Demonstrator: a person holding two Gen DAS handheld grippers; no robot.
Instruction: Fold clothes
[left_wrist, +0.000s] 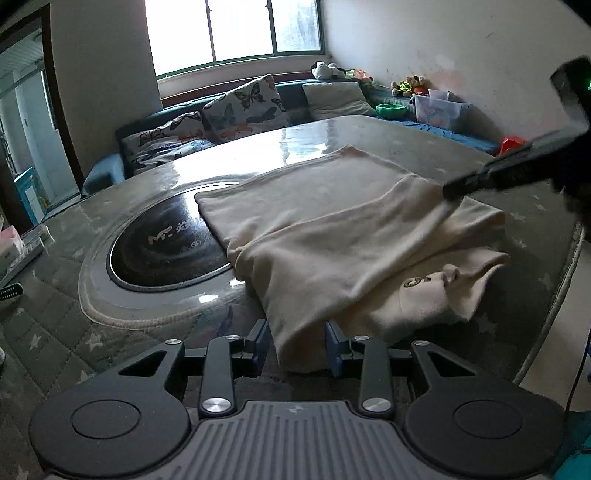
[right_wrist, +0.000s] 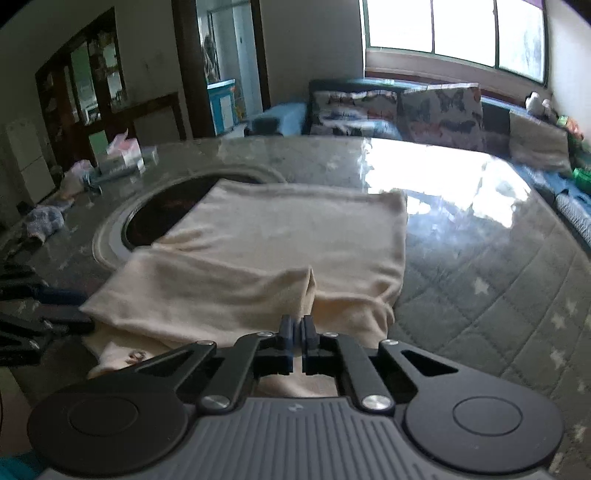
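Observation:
A cream garment (left_wrist: 332, 236) lies partly folded on the glass-topped table (left_wrist: 110, 332), with a small dark logo (left_wrist: 417, 282) showing on its lower layer. In the left wrist view my left gripper (left_wrist: 297, 343) stands open at the near edge, a folded corner of the cloth lying between its blue pads. My right gripper (right_wrist: 296, 326) is shut on a pinch of the garment (right_wrist: 277, 229), and the cloth rises to a peak just past its fingertips. From the left wrist view the right gripper (left_wrist: 452, 192) holds the upper layer's right edge slightly raised. The left gripper (right_wrist: 70, 306) shows at the right wrist view's left edge.
A round black cooktop (left_wrist: 166, 240) is set in the table, partly under the garment. Tissue boxes (right_wrist: 125, 155) and small cloths (right_wrist: 44, 221) sit at the far left of the table. A sofa with butterfly cushions (left_wrist: 243, 107) runs behind it, below the window.

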